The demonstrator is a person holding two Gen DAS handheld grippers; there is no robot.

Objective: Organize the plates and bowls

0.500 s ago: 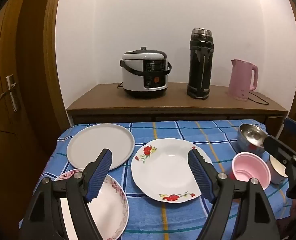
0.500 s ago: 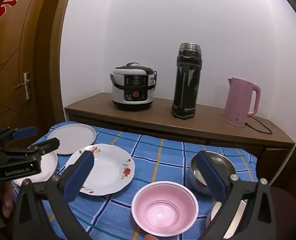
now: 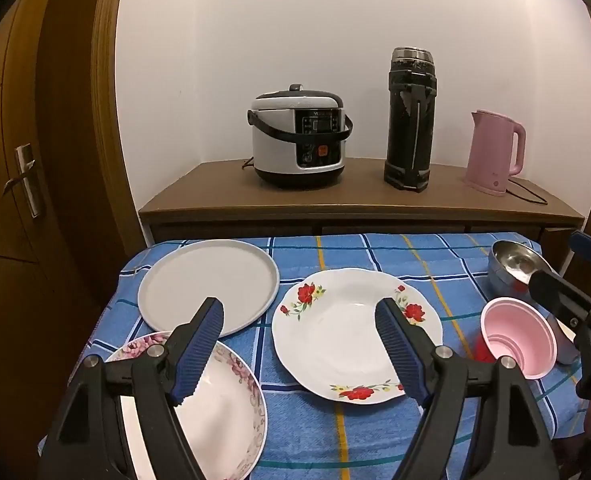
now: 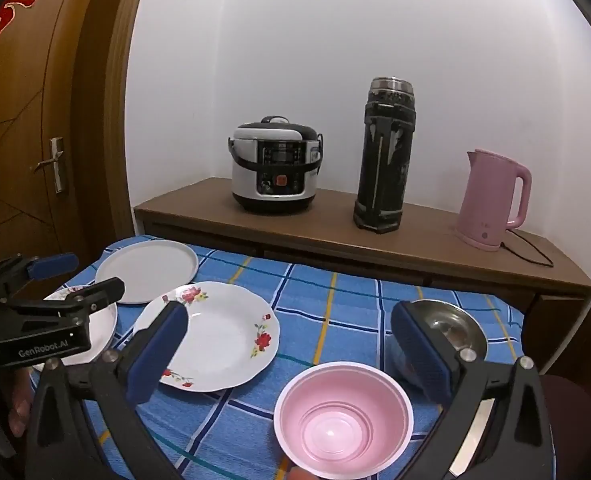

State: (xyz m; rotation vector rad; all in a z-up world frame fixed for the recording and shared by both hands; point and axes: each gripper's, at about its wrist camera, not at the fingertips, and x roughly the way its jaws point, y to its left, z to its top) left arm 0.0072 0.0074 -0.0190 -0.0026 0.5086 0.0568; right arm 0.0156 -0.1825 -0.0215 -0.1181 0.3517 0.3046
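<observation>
On the blue checked tablecloth [image 3: 375,252] lie a plain grey plate [image 3: 207,280] at the back left, a white plate with red flowers [image 3: 347,332] in the middle, and a pink-flowered plate [image 3: 223,412] at the front left. A pink bowl [image 4: 343,420] and a steel bowl [image 4: 451,324] stand on the right. My left gripper [image 3: 299,320] is open above the gap between the pink-flowered and red-flowered plates. My right gripper [image 4: 287,328] is open, hovering just behind the pink bowl. Both are empty.
A wooden sideboard [image 3: 359,204] behind the table carries a rice cooker [image 3: 299,136], a tall black flask [image 3: 409,120] and a pink kettle [image 3: 495,152] with a cord. A wooden door [image 3: 23,160] is on the left. A white dish edge [image 4: 471,436] shows at front right.
Both grippers have shifted only slightly; the views are nearly the same. Nothing was taken hold of or moved.
</observation>
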